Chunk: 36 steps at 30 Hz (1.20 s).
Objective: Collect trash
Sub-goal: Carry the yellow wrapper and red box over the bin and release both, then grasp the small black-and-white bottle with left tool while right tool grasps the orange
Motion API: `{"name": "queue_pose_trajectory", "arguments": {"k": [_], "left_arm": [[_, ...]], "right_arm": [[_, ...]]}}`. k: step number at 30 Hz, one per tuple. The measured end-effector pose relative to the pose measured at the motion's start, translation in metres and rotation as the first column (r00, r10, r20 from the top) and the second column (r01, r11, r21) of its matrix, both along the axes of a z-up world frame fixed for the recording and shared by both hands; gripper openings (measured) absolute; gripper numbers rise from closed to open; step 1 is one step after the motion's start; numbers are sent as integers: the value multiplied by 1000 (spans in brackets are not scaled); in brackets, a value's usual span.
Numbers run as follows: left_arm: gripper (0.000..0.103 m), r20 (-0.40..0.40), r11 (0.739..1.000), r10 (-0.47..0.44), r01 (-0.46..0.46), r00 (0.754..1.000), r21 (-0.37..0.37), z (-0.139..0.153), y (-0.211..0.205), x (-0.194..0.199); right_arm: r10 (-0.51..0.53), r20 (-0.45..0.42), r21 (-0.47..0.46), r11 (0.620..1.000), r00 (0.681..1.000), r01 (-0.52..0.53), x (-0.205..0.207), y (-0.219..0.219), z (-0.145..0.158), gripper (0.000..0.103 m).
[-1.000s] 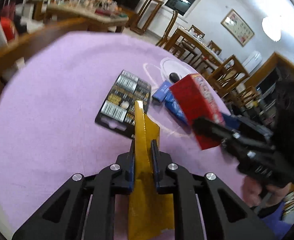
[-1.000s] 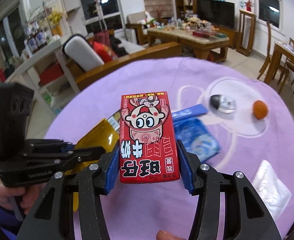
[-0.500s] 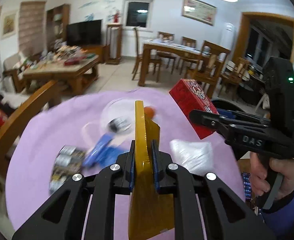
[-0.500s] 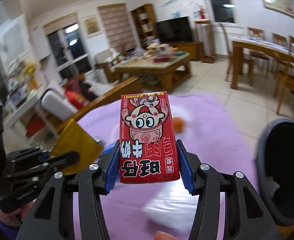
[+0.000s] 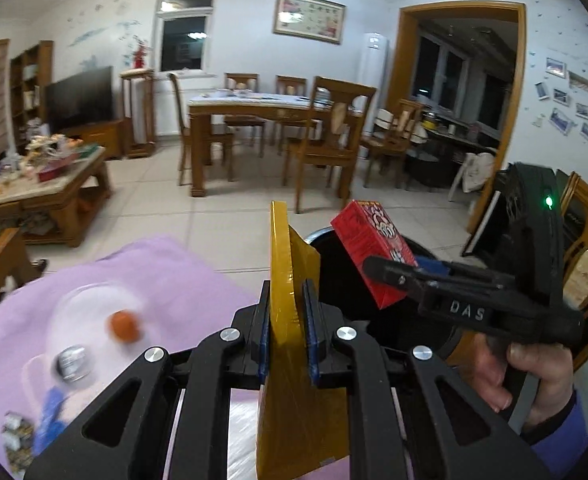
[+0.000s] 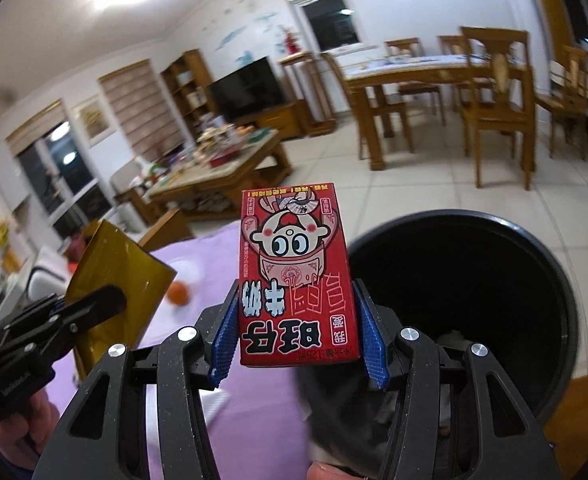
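My left gripper [image 5: 287, 332] is shut on a flat golden-yellow wrapper [image 5: 289, 360], held edge-on at the table's rim; it also shows in the right wrist view [image 6: 109, 280]. My right gripper [image 6: 296, 340] is shut on a red milk carton [image 6: 296, 280] with a cartoon face, held over the near rim of a black trash bin [image 6: 494, 272]. In the left wrist view the carton [image 5: 374, 252] hangs over the bin [image 5: 342, 280], just right of the wrapper.
The purple-covered table [image 5: 93, 300] lies to the left with an orange ball [image 5: 125, 326], a silver item [image 5: 71, 362], a blue packet [image 5: 51, 408] and a dark blister pack [image 5: 15, 436]. Wooden chairs, a dining table and a coffee table stand beyond on the tiled floor.
Both grippers have swung from over the table toward the right to the black bin, carrying the wrapper and the carton. The table items slid out to the left of view.
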<state>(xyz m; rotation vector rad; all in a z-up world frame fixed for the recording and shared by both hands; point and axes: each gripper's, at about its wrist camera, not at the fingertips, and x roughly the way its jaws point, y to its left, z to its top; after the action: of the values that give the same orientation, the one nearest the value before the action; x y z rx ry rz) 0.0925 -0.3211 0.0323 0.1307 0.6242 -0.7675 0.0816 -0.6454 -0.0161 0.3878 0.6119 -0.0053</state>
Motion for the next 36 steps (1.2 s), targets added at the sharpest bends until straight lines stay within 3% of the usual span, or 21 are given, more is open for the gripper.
{"name": "queue_pose_trajectory", "arguments": {"k": [6,12,19,30,31,32,33,34,35,36], "left_arm": [[15,-86,998,-56,56,995,-2,-26,-57,27],[15,-114,996,-83,87,990,34,-48,-96,37],[15,-142,991,-102,113,985,68,-67,-128,44],[18,-177,990,-97,113,979,81,-73,-133,53],[24,-181,991,-95,111,979,80,-72,-132,53],[42,-185,992,-89,105,979,76,-70,-130,54],[54,-179,993,-79,93,981,71,-67,-128,53],[76,-167,995,-69,81,984,61,-64,-124,51],[84,-151,996,-62,70,987,49,-61,-119,49],[84,-129,998,-56,61,990,33,-54,-112,45]], "right_arm": [[-101,-41,41,994,994,103,-6,-59,-29,53],[-160,-83,58,985,984,165,-8,-93,-60,53],[-186,-111,74,978,976,195,-3,-107,-81,53],[-199,-144,83,974,969,212,4,-108,-91,54],[-200,-145,82,973,969,214,4,-107,-91,54],[-201,-146,82,973,969,214,3,-106,-91,55],[-198,-142,86,974,970,211,2,-105,-90,63],[-194,-134,91,974,972,207,1,-103,-89,66],[-195,-130,90,974,972,207,1,-101,-87,71],[-199,-124,83,974,972,210,-1,-96,-84,71]]}}
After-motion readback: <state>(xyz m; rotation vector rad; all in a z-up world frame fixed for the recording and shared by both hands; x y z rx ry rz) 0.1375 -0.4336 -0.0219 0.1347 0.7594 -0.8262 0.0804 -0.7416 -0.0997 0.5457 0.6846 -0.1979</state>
